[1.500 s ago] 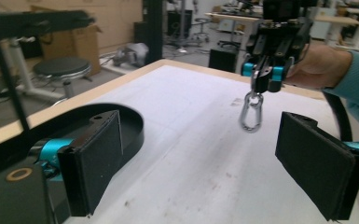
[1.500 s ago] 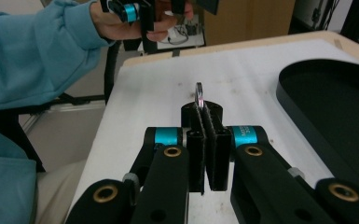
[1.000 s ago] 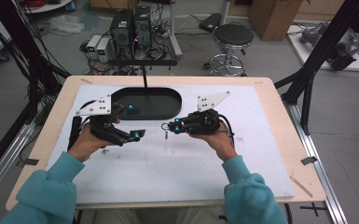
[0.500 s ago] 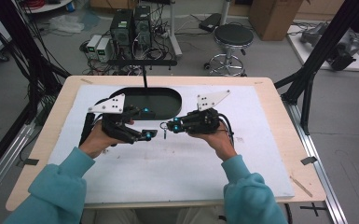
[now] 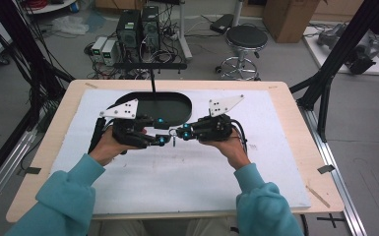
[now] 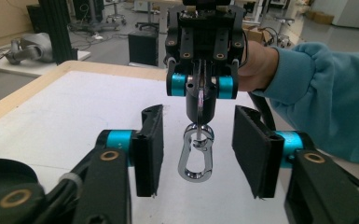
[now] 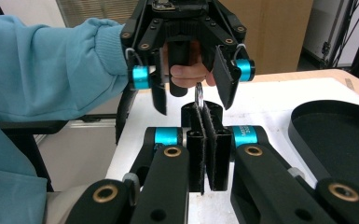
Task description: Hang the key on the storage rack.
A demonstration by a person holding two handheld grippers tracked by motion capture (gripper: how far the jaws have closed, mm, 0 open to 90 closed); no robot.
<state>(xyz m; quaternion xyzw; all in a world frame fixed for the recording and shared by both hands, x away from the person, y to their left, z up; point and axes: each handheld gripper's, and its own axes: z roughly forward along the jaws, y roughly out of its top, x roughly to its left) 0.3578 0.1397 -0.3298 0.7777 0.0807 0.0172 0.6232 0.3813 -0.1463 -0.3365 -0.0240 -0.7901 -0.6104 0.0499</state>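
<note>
We wear a teal fleece top with ribbed cuffs on both sleeves [image 5: 64, 196]. Our left gripper [image 5: 163, 140] and right gripper [image 5: 178, 132] are black, with bright blue collars at the jaw joints and brass-ringed pivots along the linkages. Each carries a grey three-cornered plate [image 5: 120, 109] dotted with screw holes, and a black cable [image 5: 96, 137] trails beside the left plate.

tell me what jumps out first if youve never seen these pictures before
Two hand-held grippers meet tip to tip over the middle of the white mat. The right gripper is shut on a key ring, from which a silver carabiner hangs. The left gripper has just been closing, its pads either side of the carabiner but not touching it. Behind them lies an empty black oval tray.
</note>
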